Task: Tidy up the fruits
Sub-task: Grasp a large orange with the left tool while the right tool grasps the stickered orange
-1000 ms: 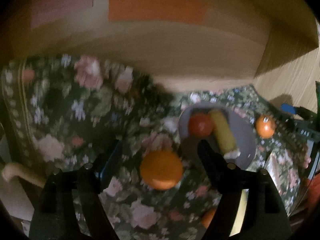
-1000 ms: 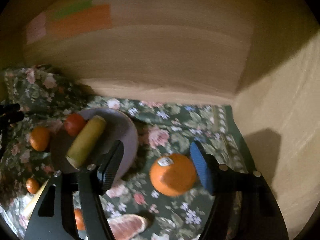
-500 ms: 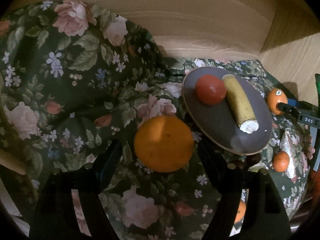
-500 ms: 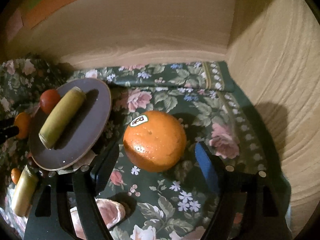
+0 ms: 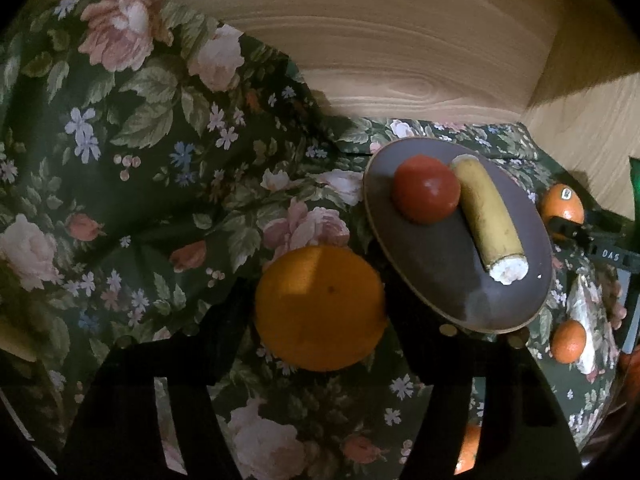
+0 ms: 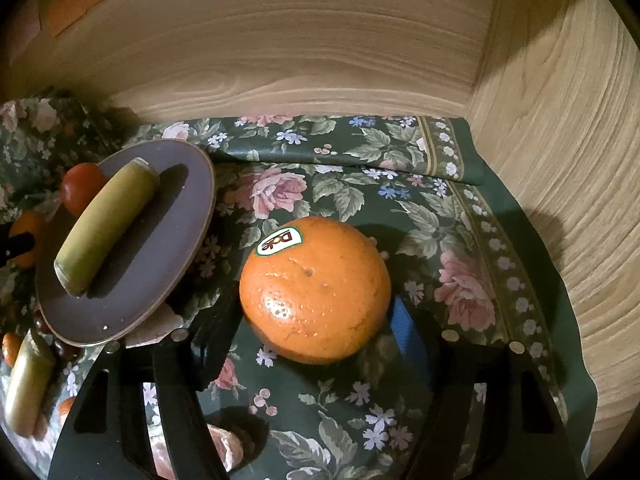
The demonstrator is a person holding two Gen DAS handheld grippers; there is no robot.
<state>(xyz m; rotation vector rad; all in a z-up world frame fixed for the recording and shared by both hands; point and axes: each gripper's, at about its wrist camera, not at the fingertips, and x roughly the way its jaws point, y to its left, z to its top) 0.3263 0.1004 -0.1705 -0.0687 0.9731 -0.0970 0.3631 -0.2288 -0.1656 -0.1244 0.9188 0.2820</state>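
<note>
An orange (image 5: 320, 308) lies on the floral cloth between the fingers of my open left gripper (image 5: 316, 312). A second orange with a Dole sticker (image 6: 316, 290) lies between the fingers of my open right gripper (image 6: 316, 316); the fingers stand close on both sides of it. A purple plate (image 5: 452, 280) holds a red tomato (image 5: 425, 194) and a cut banana piece (image 5: 490, 218). The plate (image 6: 160, 272) with the banana (image 6: 104, 224) also shows in the right wrist view, left of the sticker orange.
Wooden walls (image 6: 320, 40) close the back and right. A small orange (image 5: 568, 340) lies right of the plate. Another banana piece (image 6: 26, 392) and an orange segment (image 6: 228, 446) lie at the lower left of the right wrist view. The cloth bunches up at the left (image 5: 120, 120).
Both grippers have moved forward and down. Each orange now sits larger and deeper between its gripper's open fingers.
</note>
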